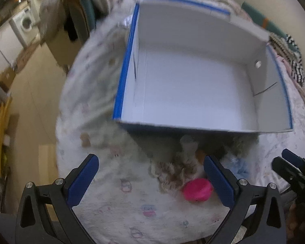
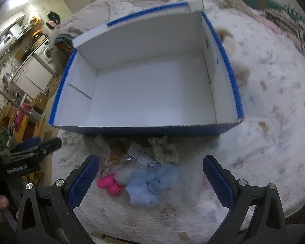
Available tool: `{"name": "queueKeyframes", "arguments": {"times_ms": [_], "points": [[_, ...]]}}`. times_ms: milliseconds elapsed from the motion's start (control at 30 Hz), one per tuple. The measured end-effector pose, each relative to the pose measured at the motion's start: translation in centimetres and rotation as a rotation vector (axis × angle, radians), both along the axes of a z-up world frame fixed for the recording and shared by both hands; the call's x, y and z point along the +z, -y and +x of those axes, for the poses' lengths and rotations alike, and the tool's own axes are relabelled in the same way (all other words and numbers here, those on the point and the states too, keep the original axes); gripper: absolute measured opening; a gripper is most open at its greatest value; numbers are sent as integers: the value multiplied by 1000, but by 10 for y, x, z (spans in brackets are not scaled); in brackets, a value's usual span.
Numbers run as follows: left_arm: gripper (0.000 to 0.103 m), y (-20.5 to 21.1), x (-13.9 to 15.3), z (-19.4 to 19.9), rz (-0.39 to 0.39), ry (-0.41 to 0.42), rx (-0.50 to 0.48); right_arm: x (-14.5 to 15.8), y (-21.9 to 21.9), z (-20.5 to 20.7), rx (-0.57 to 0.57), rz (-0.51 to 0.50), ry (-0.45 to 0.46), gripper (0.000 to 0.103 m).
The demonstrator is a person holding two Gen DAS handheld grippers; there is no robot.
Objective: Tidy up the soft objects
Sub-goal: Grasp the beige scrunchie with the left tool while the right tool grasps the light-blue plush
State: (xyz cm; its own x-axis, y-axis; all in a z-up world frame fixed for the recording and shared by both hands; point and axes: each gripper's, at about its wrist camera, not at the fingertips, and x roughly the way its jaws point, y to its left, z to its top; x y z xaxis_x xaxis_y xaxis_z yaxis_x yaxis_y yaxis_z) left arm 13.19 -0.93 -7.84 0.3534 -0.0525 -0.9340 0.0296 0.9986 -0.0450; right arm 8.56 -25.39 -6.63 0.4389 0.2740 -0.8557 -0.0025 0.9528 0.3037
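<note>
A blue cardboard box (image 1: 120, 93) (image 2: 156, 129) with a white inside stands open on a patterned blanket, with nothing in it. In front of its near wall lies a small heap of soft toys: a light blue plush (image 2: 150, 185), a pink toy (image 1: 197, 190) (image 2: 109, 185), a beige curly plush (image 1: 177, 170) (image 2: 165, 148) and a grey one (image 2: 123, 175). My left gripper (image 1: 150, 181) hovers open above the blanket, left of the heap. My right gripper (image 2: 149, 181) is open too, directly over the blue plush. Neither holds anything.
The printed blanket (image 2: 264, 122) covers a bed whose left edge drops to a beige floor (image 1: 30, 105). A brown cabinet (image 1: 71, 30) and a washing machine (image 1: 23, 23) stand beyond. Striped fabric (image 1: 294, 61) lies at the far right.
</note>
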Motion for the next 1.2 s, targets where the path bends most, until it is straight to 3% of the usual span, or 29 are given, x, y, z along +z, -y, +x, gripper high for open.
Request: {"name": "queueKeyframes", "arguments": {"times_ms": [100, 200, 267, 333, 467, 500, 567, 633, 800, 900, 1133, 1200], "points": [[95, -6, -25, 4, -26, -66, 24, -15, 4, 5, -20, 26, -45, 103], [84, -7, -56, 6, -101, -196, 33, -28, 9, 6, -48, 30, -80, 103], [71, -3, -71, 6, -119, -252, 20, -34, 13, 6, -69, 37, -95, 103], [61, 5, -84, 6, -123, -292, -2, -37, 16, 7, -87, 39, -104, 103], [57, 18, -92, 7, -119, -301, -48, -43, 19, 11, -106, 47, -124, 103], [51, 20, -94, 7, -118, -304, -56, -45, 19, 13, -106, 50, -130, 103], [18, 20, -97, 5, -117, -314, -55, -48, 18, 15, -99, 57, -147, 103], [9, 16, -96, 2, -161, -327, -48, -52, 17, 15, -91, 59, -160, 103], [7, 5, -75, -11, -141, -279, -45, -62, 19, 13, -74, 98, -222, 103], [7, -6, -58, -21, -126, -227, -30, -68, 16, 10, -43, 128, -259, 94], [7, -31, -23, -43, -47, -77, 6, -81, -14, 3, 64, 63, -312, 93], [7, -37, -17, -43, -37, -61, 11, -85, -21, 4, 86, 42, -321, 76]]}}
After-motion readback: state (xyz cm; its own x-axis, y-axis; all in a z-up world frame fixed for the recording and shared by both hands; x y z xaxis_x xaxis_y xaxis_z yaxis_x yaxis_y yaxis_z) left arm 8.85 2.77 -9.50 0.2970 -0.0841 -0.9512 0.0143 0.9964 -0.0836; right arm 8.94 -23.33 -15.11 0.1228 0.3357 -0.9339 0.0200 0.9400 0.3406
